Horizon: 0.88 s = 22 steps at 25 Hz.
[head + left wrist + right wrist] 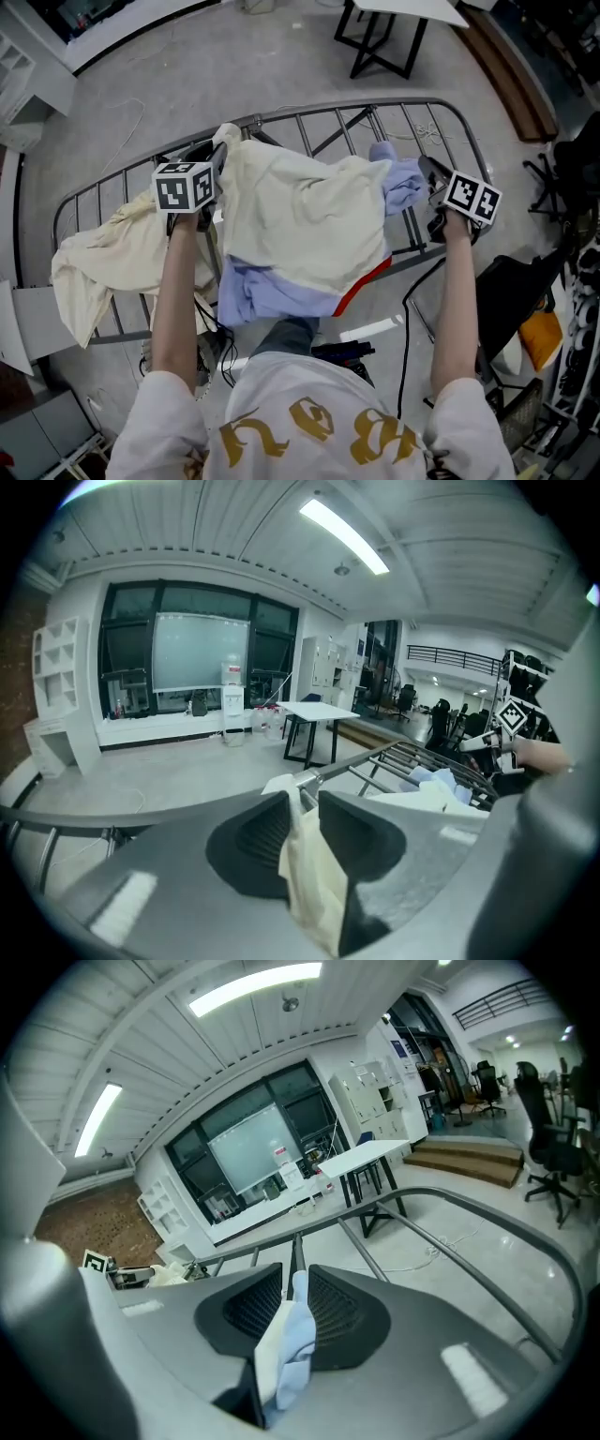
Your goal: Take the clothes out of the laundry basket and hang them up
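Observation:
A cream and pale blue garment (305, 220) with a red edge is stretched between both grippers over the grey drying rack (450, 112). My left gripper (217, 155) is shut on its cream corner (305, 855) at the rack's far bar. The right gripper (429, 173) is shut on the pale blue corner (286, 1344), with the rack's bars (394, 1213) just beyond its jaws. A second cream garment (112, 253) hangs over the rack's left end. No laundry basket is in view.
A white table on black legs (389, 23) stands beyond the rack, seen too as a white table (314, 710) in the left gripper view. Dark gear and a yellow item (539, 337) crowd the right side. Cables (408, 319) trail on the floor by the person's feet.

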Each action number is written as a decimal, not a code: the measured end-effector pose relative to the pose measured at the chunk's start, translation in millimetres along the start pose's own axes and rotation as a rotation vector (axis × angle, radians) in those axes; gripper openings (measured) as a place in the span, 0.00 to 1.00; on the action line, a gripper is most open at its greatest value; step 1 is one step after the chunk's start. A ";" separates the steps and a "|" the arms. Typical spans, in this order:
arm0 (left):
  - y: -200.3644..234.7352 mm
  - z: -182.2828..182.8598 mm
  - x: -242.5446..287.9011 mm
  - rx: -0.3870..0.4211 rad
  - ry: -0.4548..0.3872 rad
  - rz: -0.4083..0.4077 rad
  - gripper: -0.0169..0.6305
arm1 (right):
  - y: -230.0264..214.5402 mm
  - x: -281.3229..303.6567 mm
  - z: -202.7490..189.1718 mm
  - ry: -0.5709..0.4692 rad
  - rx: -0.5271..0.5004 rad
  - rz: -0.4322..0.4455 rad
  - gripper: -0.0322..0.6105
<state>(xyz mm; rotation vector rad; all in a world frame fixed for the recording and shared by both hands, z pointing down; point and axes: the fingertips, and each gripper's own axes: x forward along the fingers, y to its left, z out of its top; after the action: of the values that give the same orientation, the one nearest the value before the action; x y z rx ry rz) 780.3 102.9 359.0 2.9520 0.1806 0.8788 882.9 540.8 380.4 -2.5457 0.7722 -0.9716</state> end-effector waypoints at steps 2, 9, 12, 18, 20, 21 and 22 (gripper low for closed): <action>0.5 -2.1 -1.1 -0.022 0.004 0.006 0.26 | 3.8 -6.6 1.2 -0.023 -0.027 -0.011 0.22; -18.8 10.4 -44.1 -0.070 -0.119 -0.001 0.34 | 37.7 -46.5 -1.3 -0.123 -0.060 0.031 0.09; -30.7 14.1 -74.4 -0.063 -0.177 0.034 0.31 | 58.6 -63.6 -11.5 -0.124 -0.073 0.070 0.09; -56.2 18.3 -128.6 -0.093 -0.284 0.060 0.18 | 97.2 -98.7 -28.2 -0.173 -0.130 0.116 0.09; -63.7 13.2 -143.5 -0.040 -0.284 0.099 0.15 | 108.1 -109.7 -40.2 -0.173 -0.130 0.139 0.09; -68.0 9.8 -150.6 -0.027 -0.284 0.109 0.14 | 112.1 -115.5 -46.2 -0.174 -0.135 0.143 0.09; -72.9 6.9 -157.1 -0.027 -0.287 0.110 0.14 | 115.0 -121.7 -50.9 -0.178 -0.144 0.144 0.09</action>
<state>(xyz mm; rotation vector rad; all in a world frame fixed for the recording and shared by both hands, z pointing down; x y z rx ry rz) 646.6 154.9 261.8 3.0413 -0.0082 0.4515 728.9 514.2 301.5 -2.6093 0.9877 -0.6554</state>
